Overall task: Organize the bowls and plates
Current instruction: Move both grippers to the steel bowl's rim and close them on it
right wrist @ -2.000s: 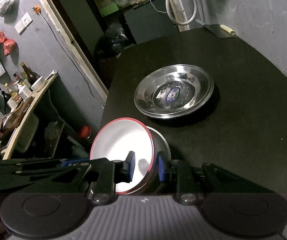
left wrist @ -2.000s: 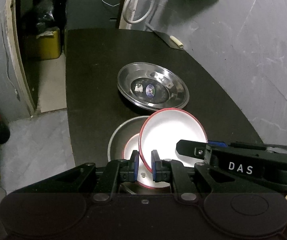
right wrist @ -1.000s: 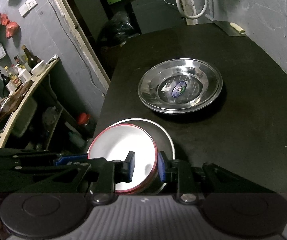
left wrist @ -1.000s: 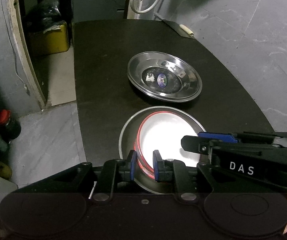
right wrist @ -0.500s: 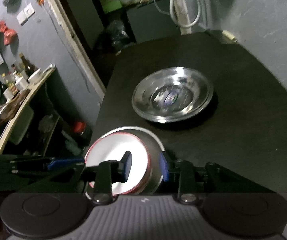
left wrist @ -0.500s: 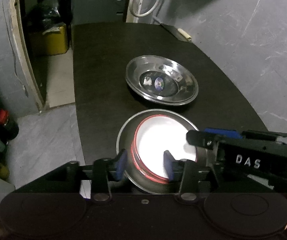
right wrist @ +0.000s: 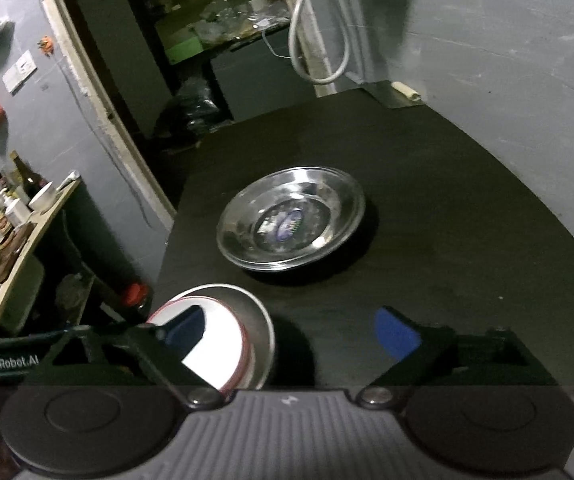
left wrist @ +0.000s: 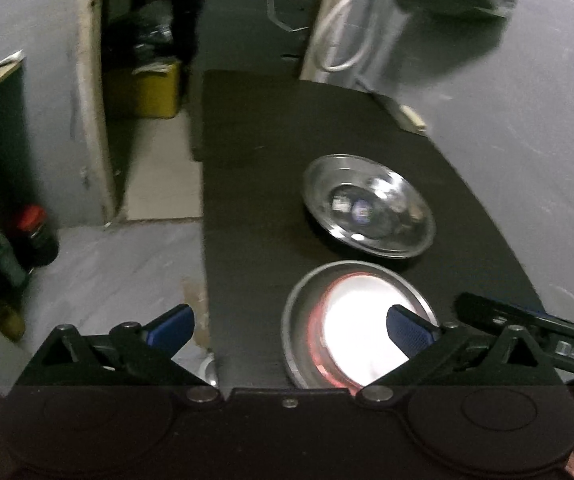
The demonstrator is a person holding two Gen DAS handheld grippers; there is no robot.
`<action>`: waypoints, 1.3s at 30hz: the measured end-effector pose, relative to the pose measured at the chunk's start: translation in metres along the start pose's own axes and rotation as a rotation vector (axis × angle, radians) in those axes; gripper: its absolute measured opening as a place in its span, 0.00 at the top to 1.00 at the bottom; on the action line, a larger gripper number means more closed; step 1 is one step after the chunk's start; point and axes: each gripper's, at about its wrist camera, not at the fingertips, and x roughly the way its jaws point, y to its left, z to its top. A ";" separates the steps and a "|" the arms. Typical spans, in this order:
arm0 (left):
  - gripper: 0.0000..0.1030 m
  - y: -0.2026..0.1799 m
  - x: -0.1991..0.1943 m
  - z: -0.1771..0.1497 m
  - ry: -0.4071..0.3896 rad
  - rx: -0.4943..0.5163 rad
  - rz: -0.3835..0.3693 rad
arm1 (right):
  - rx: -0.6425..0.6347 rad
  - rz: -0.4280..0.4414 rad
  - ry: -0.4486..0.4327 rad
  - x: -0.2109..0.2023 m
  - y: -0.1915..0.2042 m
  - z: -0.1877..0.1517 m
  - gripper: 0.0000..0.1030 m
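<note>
Two grippers released, white bowl nested in steel bowl.
Left gripper (left wrist: 290, 330) and right gripper (right wrist: 291, 330) have just spread their fingers wide; neither grasps anything. The red-rimmed white bowl (left wrist: 361, 330) sits inside the steel bowl (left wrist: 301, 320) at the near left edge of the dark surface (left wrist: 255, 200). The steel plate (right wrist: 291, 222) lies just beyond, toward the middle.

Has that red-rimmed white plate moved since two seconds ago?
Yes. The red-rimmed white plate, earlier tilted above the grey bowl, now lies flat inside it, nearer than the steel dish.
</note>
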 end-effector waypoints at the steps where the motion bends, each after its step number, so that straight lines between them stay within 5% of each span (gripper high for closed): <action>1: 0.01 0.003 0.001 0.000 0.002 -0.015 0.011 | 0.002 -0.011 0.003 0.001 -0.001 0.000 0.01; 7: 0.01 0.018 -0.008 -0.005 -0.105 -0.055 0.134 | -0.014 -0.056 0.007 0.003 -0.002 -0.003 0.00; 11: 0.01 0.023 -0.006 -0.009 -0.079 -0.035 0.178 | -0.024 -0.098 0.031 0.008 -0.002 -0.006 0.00; 26: 0.01 0.018 0.007 -0.019 0.033 0.038 0.133 | -0.046 -0.158 0.143 0.023 0.000 -0.017 0.00; 39: 0.01 0.008 0.022 -0.016 0.065 0.109 0.167 | -0.104 -0.176 0.185 0.034 0.007 -0.014 0.00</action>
